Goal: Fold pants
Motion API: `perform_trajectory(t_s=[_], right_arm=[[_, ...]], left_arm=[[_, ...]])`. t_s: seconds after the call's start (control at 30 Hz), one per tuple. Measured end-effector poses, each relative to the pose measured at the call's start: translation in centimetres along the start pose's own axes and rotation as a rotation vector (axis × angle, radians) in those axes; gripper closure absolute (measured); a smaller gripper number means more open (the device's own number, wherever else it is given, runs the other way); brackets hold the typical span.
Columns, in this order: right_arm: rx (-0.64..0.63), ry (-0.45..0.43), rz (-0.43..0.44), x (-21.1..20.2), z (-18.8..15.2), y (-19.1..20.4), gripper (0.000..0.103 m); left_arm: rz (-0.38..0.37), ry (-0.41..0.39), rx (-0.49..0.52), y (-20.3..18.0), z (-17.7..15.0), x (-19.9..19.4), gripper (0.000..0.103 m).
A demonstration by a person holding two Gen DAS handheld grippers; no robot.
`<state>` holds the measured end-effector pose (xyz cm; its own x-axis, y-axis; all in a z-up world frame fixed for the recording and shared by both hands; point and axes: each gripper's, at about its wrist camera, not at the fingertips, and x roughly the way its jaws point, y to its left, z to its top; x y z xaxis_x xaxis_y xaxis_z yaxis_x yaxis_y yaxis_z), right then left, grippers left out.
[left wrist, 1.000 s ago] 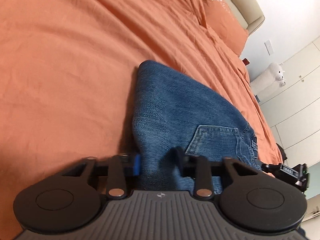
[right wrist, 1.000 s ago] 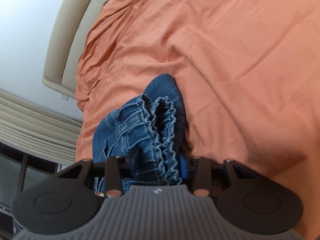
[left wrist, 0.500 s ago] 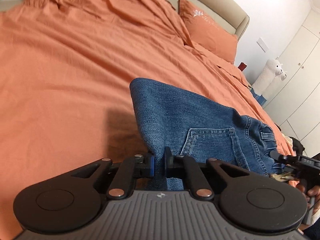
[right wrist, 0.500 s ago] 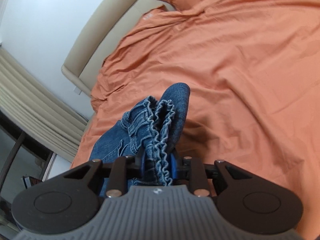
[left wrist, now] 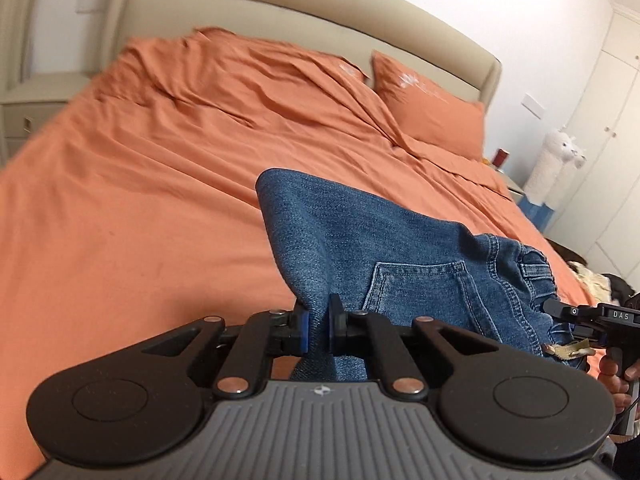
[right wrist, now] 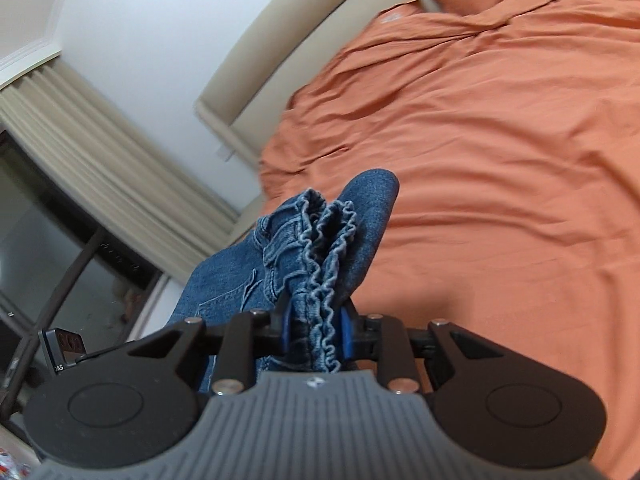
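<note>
Blue denim pants (left wrist: 372, 240) hang in the air above the orange bed (left wrist: 140, 208), held between both grippers. My left gripper (left wrist: 318, 330) is shut on a fold of plain denim near the back pocket (left wrist: 420, 292). My right gripper (right wrist: 314, 338) is shut on the ruffled elastic waistband (right wrist: 324, 248) of the pants (right wrist: 224, 284). The right gripper also shows at the right edge of the left wrist view (left wrist: 560, 314), clamped on the waistband. The lower legs of the pants are hidden below both grippers.
The bed has a beige headboard (left wrist: 320, 20) and orange pillows (left wrist: 428, 108) at the far end. A white plush toy (left wrist: 560, 152) and white wardrobe doors (left wrist: 608, 120) stand to the right. Curtains (right wrist: 100, 152) and a dark window (right wrist: 48, 232) lie left of the bed.
The left gripper closed on the denim fold. Both grippers lifted the pants up off the bed and tilted upward, so the headboard and walls came into view.
</note>
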<state>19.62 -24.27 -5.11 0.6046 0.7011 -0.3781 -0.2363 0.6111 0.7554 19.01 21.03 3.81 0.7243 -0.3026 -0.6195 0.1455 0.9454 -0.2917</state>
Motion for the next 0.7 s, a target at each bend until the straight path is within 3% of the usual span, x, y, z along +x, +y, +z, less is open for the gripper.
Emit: perform_trajectory(t_s=[0.17,0.33,0.7], right_arm=[[-0.010,0.038,0.060,4.3,-1.4,5.0,0.084],[-0.022,0.085,0.084,9.8,-2.5,8.0,0.084],[-0.044,0.176,0.044,21.9,-3.9,6.2,0.084]], left_arm=[[0.078,-0.044,-0.032,3.8,1.2,-4.0,0.094],[0.138,-0.046,-0.081,8.8,1.2,-4.4,0.094],[0.181,0.008,-0.104,17.4,-0.1,3.2,0.095]])
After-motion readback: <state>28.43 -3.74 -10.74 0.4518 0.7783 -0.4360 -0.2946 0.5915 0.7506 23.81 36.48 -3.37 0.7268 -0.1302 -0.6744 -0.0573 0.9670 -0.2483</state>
